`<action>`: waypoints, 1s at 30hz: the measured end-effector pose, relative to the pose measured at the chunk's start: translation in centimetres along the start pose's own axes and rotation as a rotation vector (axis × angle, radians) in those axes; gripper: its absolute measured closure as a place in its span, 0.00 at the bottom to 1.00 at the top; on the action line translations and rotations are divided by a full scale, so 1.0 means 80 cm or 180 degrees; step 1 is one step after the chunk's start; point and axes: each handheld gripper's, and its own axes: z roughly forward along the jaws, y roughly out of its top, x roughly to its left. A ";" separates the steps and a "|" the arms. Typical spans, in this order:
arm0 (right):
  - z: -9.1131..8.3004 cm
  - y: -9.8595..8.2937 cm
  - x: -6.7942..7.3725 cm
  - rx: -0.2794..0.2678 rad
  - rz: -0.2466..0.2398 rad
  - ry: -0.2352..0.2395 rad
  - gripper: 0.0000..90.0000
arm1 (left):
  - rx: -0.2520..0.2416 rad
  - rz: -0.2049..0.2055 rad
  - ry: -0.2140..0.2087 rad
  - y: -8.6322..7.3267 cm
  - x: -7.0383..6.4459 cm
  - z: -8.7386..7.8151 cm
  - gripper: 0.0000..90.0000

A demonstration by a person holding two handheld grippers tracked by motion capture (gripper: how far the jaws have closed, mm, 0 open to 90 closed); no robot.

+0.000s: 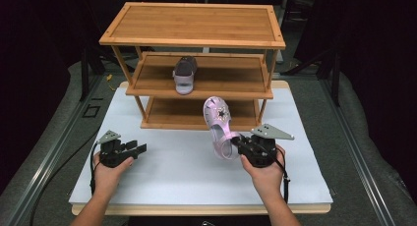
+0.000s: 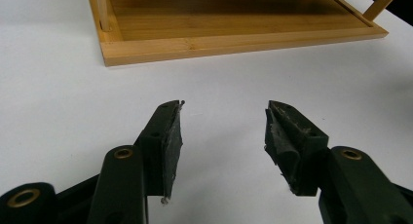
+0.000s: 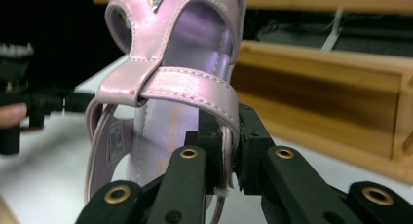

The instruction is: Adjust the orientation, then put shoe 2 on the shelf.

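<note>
Centre right of the high view: the right gripper (image 1: 239, 143) clamps the heel side of a pink sandal (image 1: 219, 125), held before the wooden rack (image 1: 196, 39). Lower left: the left gripper (image 1: 139, 148), jaws apart, holds nothing above the white board (image 1: 172, 172).

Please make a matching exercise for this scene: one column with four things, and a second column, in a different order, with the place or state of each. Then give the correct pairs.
Things:
1. pink sandal
2. grey sandal
3. left gripper
4. wooden rack

Places or states:
A. open and holding nothing, over the white board
B. stands at the back of the white board, with three shelves
C. lies on the middle shelf
D. held in the air in front of the rack, clamped at the heel end by the right gripper

Pairs: 1-D, 2-C, 3-A, 4-B
</note>
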 end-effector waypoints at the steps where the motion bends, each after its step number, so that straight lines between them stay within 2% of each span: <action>1: 0.000 0.010 -0.001 -0.0044 0.0013 -0.0052 0.92 | -0.0006 -0.0009 -0.0003 0.000 0.000 0.000 0.53; 2: 0.000 0.010 -0.001 -0.0044 0.0013 -0.0052 0.92 | -0.0006 -0.0009 -0.0003 0.000 0.000 0.000 0.53; 3: 0.003 0.020 -0.003 -0.0112 0.0055 -0.0052 0.92 | 0.0003 -0.0004 -0.0001 0.000 0.000 0.000 0.53; 4: 0.003 0.020 -0.003 -0.0112 0.0055 -0.0052 0.92 | 0.0004 -0.0004 -0.0003 0.000 0.000 0.000 0.53; 7: 0.011 0.045 -0.009 -0.0139 0.0160 -0.0102 0.92 | -0.0006 -0.0011 -0.0004 0.000 0.001 -0.001 0.53; 8: 0.011 0.045 -0.009 -0.0139 0.0160 -0.0102 0.92 | -0.0006 -0.0011 -0.0004 0.000 0.001 -0.001 0.53; 10: 0.018 0.060 -0.011 -0.0152 0.0194 -0.0160 0.92 | -0.0007 -0.0015 -0.0001 0.000 0.002 -0.001 0.53; 11: 0.021 0.067 -0.011 -0.0131 0.0190 -0.0245 0.92 | -0.0010 -0.0018 0.0005 0.000 0.002 -0.001 0.53; 13: 0.033 0.088 -0.013 -0.0132 0.0212 -0.0274 0.92 | -0.0016 -0.0032 -0.0006 0.000 0.003 0.000 0.53; 14: 0.033 0.088 -0.013 -0.0132 0.0212 -0.0274 0.92 | -0.0016 -0.0032 -0.0006 0.000 0.003 0.000 0.53; 15: 0.043 0.100 -0.014 -0.0139 0.0288 -0.0291 0.92 | -0.0007 -0.0030 -0.0005 0.000 0.004 0.000 0.53; 18: 0.053 0.109 -0.017 -0.0087 0.0344 -0.0292 0.92 | 0.0002 -0.0024 -0.0010 -0.001 0.003 0.001 0.53; 19: 0.068 0.121 -0.020 -0.0023 0.0411 -0.0326 0.92 | 0.0001 -0.0020 -0.0018 -0.001 0.004 0.000 0.53; 21: 0.075 0.126 -0.020 -0.0022 0.0409 -0.0376 0.92 | -0.0006 -0.0025 -0.0021 0.000 0.004 0.000 0.53; 22: 0.086 0.135 -0.020 0.0004 0.0419 -0.0477 0.92 | -0.0008 -0.0027 -0.0024 0.000 0.005 0.000 0.53; 24: 0.091 0.140 -0.021 0.0020 0.0430 -0.0485 0.92 | -0.0006 -0.0038 -0.0020 0.000 0.006 0.000 0.53; 25: 0.104 0.150 -0.023 0.0033 0.0467 -0.0567 0.92 | -0.0007 -0.0051 -0.0018 0.000 0.008 0.000 0.53; 26: 0.104 0.150 -0.023 0.0033 0.0467 -0.0567 0.92 | -0.0007 -0.0051 -0.0018 0.000 0.008 0.000 0.53; 27: 0.114 0.159 -0.025 0.0042 0.0464 -0.0657 0.92 | -0.0013 -0.0057 -0.0025 -0.001 0.009 0.000 0.53; 30: 0.124 0.167 -0.025 0.0086 0.0486 -0.0712 0.92 | -0.0004 -0.0057 -0.0024 -0.001 0.009 0.001 0.53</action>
